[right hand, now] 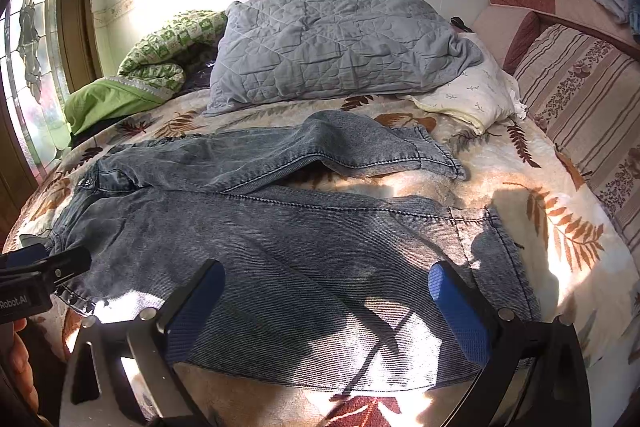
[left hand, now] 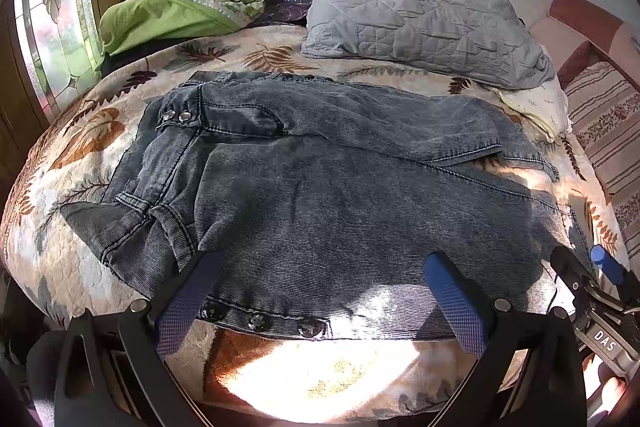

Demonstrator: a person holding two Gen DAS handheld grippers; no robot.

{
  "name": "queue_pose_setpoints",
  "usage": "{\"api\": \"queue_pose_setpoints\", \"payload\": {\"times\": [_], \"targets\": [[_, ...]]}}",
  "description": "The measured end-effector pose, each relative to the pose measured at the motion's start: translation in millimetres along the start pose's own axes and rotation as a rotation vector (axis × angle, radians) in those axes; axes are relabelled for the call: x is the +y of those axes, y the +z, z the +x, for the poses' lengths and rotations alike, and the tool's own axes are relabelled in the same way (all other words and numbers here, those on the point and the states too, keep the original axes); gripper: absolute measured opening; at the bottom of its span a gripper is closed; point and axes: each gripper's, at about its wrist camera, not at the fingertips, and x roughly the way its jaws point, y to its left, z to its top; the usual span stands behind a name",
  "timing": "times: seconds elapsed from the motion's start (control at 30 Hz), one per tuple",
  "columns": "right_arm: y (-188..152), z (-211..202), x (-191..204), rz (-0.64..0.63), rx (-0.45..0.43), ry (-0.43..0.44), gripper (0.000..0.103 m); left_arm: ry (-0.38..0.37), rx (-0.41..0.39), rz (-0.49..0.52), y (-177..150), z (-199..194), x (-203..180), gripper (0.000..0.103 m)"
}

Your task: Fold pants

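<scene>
Grey-blue denim pants (left hand: 320, 195) lie spread on the leaf-print bed cover, waist to the left, legs running right. In the right wrist view the pants (right hand: 280, 235) show both legs, the far leg bent with its cuff near a cream pillow. My left gripper (left hand: 320, 267) is open, fingers straddling the near waistband edge with its snap buttons (left hand: 260, 321), holding nothing. My right gripper (right hand: 326, 279) is open over the near leg, holding nothing. The right gripper also shows in the left wrist view (left hand: 584, 259), and the left gripper in the right wrist view (right hand: 48, 263).
A grey quilted pillow (right hand: 332, 43) and a green patterned blanket (right hand: 160, 55) lie at the back of the bed. A cream pillow (right hand: 476, 95) sits at the right. A striped sofa back (right hand: 580, 99) runs along the right. A stained-glass window (left hand: 56, 19) is at the left.
</scene>
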Motion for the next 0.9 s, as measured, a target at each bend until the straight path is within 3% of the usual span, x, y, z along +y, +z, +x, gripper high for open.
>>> {"api": "queue_pose_setpoints", "payload": {"times": [0.1, 0.2, 0.3, 0.37, 0.47, 0.6, 0.7, 0.8, 0.9], "targets": [[-6, 0, -14, 0.071, 0.063, 0.088, 0.103, 0.040, 0.001, -0.106, 5, -5, 41, 0.103], [-17, -6, -40, 0.220, 0.142, 0.230, 0.103, 0.115, 0.000, -0.257, 7, -11, 96, 0.103], [-40, -5, -73, 0.443, 0.240, 0.355, 0.103, 0.095, 0.091, -0.437, 1, -1, 139, 0.103], [-52, -8, -92, 0.534, 0.269, 0.362, 0.103, 0.084, 0.144, -0.514, -4, 5, 153, 0.103], [-62, -11, -121, 0.664, 0.291, 0.347, 0.103, 0.021, 0.151, -0.633, -11, 18, 168, 0.103], [-68, -8, -159, 0.850, 0.294, 0.343, 0.103, 0.001, 0.138, -0.635, -10, 24, 167, 0.103], [-66, -2, -176, 0.918, 0.273, 0.342, 0.100, -0.016, 0.118, -0.635, -8, 33, 172, 0.103], [-59, 4, -187, 0.962, 0.247, 0.295, 0.091, -0.010, 0.105, -0.625, -6, 36, 172, 0.101], [-55, 14, -194, 0.980, 0.246, 0.273, 0.077, 0.013, 0.132, -0.602, -4, 44, 170, 0.083]]}}
